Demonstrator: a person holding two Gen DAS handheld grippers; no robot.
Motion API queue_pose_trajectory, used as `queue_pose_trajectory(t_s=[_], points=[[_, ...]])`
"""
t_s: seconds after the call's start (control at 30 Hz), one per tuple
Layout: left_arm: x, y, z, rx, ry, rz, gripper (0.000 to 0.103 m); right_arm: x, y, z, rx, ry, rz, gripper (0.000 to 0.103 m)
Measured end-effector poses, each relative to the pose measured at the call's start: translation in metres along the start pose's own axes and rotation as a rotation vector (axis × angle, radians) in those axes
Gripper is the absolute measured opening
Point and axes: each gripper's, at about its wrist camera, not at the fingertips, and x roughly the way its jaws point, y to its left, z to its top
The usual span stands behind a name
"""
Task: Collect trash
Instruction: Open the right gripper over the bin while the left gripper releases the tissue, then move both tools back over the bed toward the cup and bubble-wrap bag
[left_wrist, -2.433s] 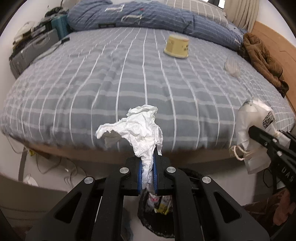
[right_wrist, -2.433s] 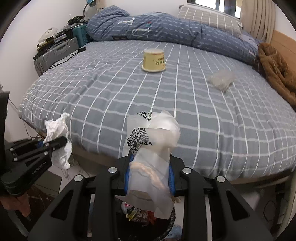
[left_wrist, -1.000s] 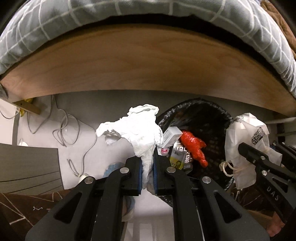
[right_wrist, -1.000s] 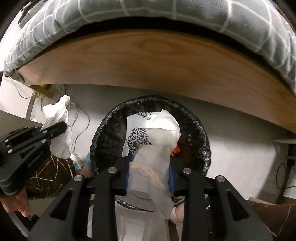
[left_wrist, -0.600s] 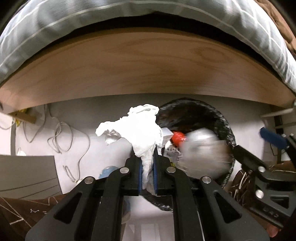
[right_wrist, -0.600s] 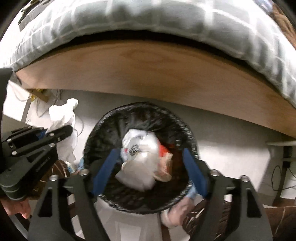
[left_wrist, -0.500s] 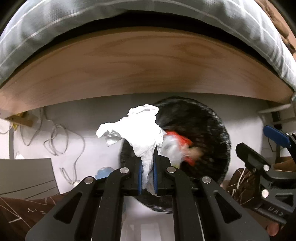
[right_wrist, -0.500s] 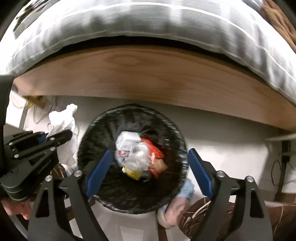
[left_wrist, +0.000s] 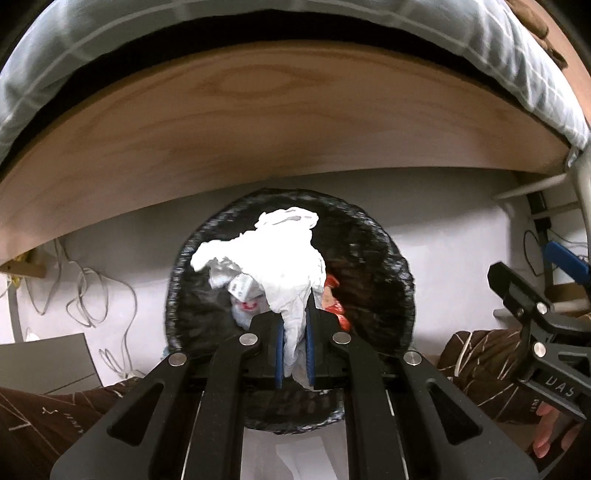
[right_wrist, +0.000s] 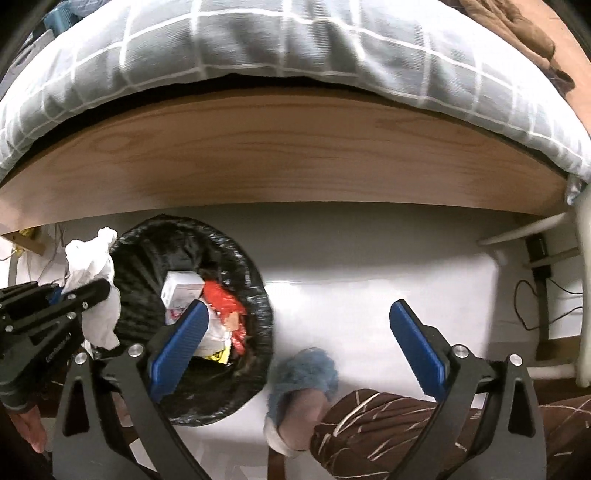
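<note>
Crumpled white tissue paper (left_wrist: 280, 266) sits clamped in my left gripper (left_wrist: 295, 354), both blue pads pressed together on its lower tail, so its long axis runs straight out along the fingers and its loose, bunched end points away from me; that end hangs right over the mouth of the round bin lined with a black plastic bag (left_wrist: 391, 258), which stands on the pale floor just in front of the wooden bed frame (left_wrist: 258, 122); I judge the tissue is already above the opening, so the coming move is simply a release, and the left hand is the one that matters; inside the bin I can see a small white carton (right_wrist: 183, 290) and a red wrapper (right_wrist: 221, 299) among other rubbish; moving right, my right gripper (right_wrist: 295, 336) has just been opening and its blue pads now stand wide apart with nothing between them, off to the right of the bin's rim over bare floor, above a fluffy blue slipper (right_wrist: 306, 373).
</note>
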Motion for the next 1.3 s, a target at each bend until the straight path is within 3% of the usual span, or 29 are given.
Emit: queue_pose_trajectory(t_s=[0.33,0.4,0.47,0.53,0.87,1.13,1.3], points=[[0.005,-0.006,-0.002,0.03,-0.011,0.031,0.011,-0.003,-0.001,0.006,0.028,-0.006,0.018,0.095],[0.002,-0.006,-0.001,0.033,-0.02,0.044,0.028,-0.007,0.0,0.008,0.024,-0.017,0.018,0.095],[-0.005,-0.003,0.0,0.025,-0.049,0.061,0.058,-0.015,0.002,0.011,0.015,-0.032,0.013,0.095],[-0.012,0.0,0.002,0.012,-0.069,0.066,0.06,-0.024,0.002,0.016,0.014,-0.056,0.021,0.095],[-0.082,0.018,0.017,-0.047,-0.262,0.095,0.098,-0.093,-0.001,0.045,-0.001,-0.255,0.019,0.095],[-0.143,0.029,0.05,-0.075,-0.413,0.119,0.097,-0.147,-0.009,0.08,0.014,-0.415,0.021,0.095],[-0.17,0.039,0.067,-0.091,-0.475,0.13,0.097,-0.166,-0.01,0.101,0.032,-0.467,0.036,0.095]])
